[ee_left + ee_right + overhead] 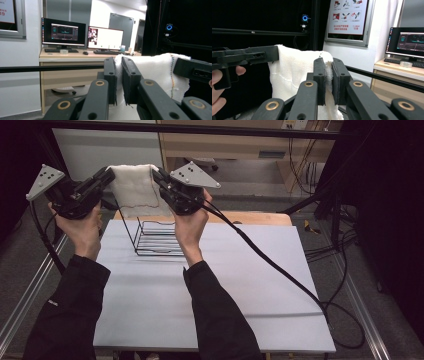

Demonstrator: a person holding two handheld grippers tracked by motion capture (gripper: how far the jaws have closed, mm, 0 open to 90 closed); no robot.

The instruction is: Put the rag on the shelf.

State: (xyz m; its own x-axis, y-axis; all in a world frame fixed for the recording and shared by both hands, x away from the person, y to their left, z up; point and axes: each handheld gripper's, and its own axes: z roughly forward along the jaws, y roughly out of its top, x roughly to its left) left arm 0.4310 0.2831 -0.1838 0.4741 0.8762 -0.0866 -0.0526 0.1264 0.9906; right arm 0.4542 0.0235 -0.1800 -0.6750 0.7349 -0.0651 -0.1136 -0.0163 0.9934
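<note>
Above the wire rack [155, 237] | white towel [132, 190] hangs stretched out, up off the table [240, 285] | left gripper [107, 174] pinching its left top corner | right gripper [159, 175] pinching the right top corner | both jaws clamped tight on cloth

towel [132, 190]: white, coloured stitched edge, hanging spread in the air
rack [155, 237]: black wire, upright on table beneath towel
</note>
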